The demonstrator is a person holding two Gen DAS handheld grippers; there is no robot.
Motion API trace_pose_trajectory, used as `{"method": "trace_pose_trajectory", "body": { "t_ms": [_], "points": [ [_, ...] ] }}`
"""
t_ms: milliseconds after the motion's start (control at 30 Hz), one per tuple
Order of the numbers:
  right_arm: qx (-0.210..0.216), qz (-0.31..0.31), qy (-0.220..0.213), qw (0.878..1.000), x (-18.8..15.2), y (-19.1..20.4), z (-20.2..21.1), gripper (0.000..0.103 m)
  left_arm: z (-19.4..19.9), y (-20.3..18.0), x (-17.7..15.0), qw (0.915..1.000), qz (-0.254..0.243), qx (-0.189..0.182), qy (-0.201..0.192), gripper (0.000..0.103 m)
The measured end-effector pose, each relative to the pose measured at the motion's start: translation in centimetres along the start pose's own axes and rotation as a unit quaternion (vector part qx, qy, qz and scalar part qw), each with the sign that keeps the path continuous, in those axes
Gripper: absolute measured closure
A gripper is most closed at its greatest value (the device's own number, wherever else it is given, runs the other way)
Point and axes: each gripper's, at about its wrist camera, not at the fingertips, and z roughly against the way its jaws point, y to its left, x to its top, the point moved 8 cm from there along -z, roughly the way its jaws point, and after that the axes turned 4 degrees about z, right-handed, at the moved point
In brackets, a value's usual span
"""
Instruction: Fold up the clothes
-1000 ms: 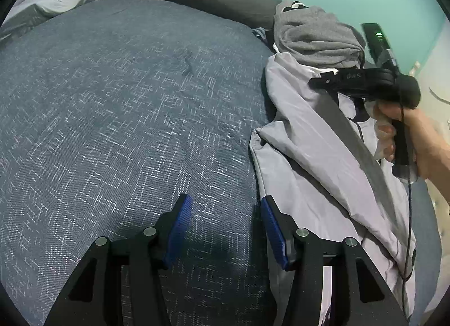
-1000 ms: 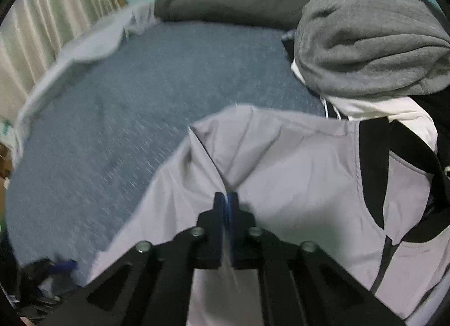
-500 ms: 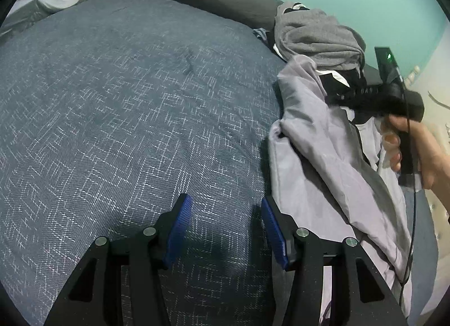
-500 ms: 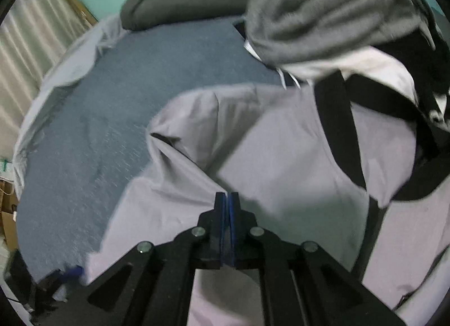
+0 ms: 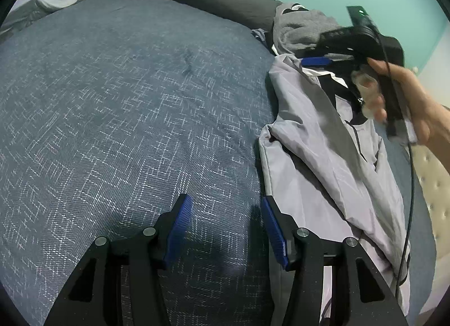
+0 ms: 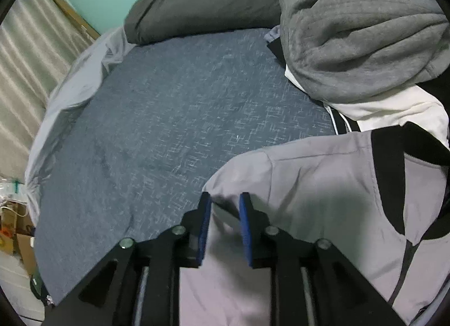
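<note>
Both hand-held grippers gape open: the left hand-held gripper (image 5: 223,227) beside the grey jacket (image 5: 323,157), the right hand-held gripper (image 6: 224,217) over its shoulder edge

The pale grey jacket with black trim (image 6: 317,185) is smooth cloth with a faint sheen. The dark blue woven bedspread (image 5: 112,117) ahead looks matt and coarse. The heather-grey knitted garment (image 6: 354,42) beyond looks soft and ribbed.

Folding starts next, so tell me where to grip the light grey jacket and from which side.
Probably its near left edge, approached from the bare blue bedspread. That edge lies exposed as a fold beside the open left gripper, while other clothes crowd the collar end.
</note>
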Motion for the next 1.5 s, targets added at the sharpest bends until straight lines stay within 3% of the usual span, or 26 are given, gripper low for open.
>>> {"method": "trace_pose_trajectory", "body": {
  "t_ms": [267,367,533,567,600,700,933,1033,1167,1500],
  "points": [
    [-0.015,0.005,0.016,1.0,0.2,0.6,-2.1,0.08,-0.5,-0.4,0.0,1.0,-0.004,0.0,0.002,0.046],
    [-0.009,0.01,0.021,1.0,0.4,1.1,-2.2,0.075,-0.6,-0.5,0.0,1.0,-0.003,0.0,0.002,0.046],
    [-0.047,0.02,0.048,0.998,0.2,1.0,-3.7,0.074,-0.7,-0.8,-0.2,1.0,-0.007,0.002,0.002,0.045],
    [-0.051,0.014,0.049,0.997,0.2,0.7,-3.9,0.078,-0.8,-0.8,-0.2,1.0,-0.006,0.002,0.002,0.045],
    [-0.048,0.009,0.046,0.998,0.2,0.6,-4.0,0.091,-0.8,-0.9,-0.2,1.0,-0.006,0.001,0.002,0.045],
    [-0.018,-0.013,0.005,1.0,0.8,0.4,-3.1,0.1,-0.9,-1.0,-0.3,1.0,-0.007,0.001,0.002,0.045],
    [0.094,-0.068,-0.1,0.988,2.4,-1.1,1.2,0.102,-1.0,-1.4,-0.6,1.0,-0.007,0.001,0.003,0.045],
    [0.044,-0.042,-0.065,0.996,1.6,-2.0,0.3,0.102,-1.1,-1.6,-0.7,1.0,-0.007,0.002,0.003,0.045],
    [0.041,-0.035,-0.026,0.998,0.8,-1.9,-0.9,0.102,-1.1,-1.8,-0.7,1.0,-0.007,0.003,0.002,0.045],
    [-0.022,0.032,0.017,0.999,0.1,-0.4,-3.8,0.098,0.5,-0.3,-1.5,1.0,-0.004,0.002,0.001,0.045]
  ]
}}
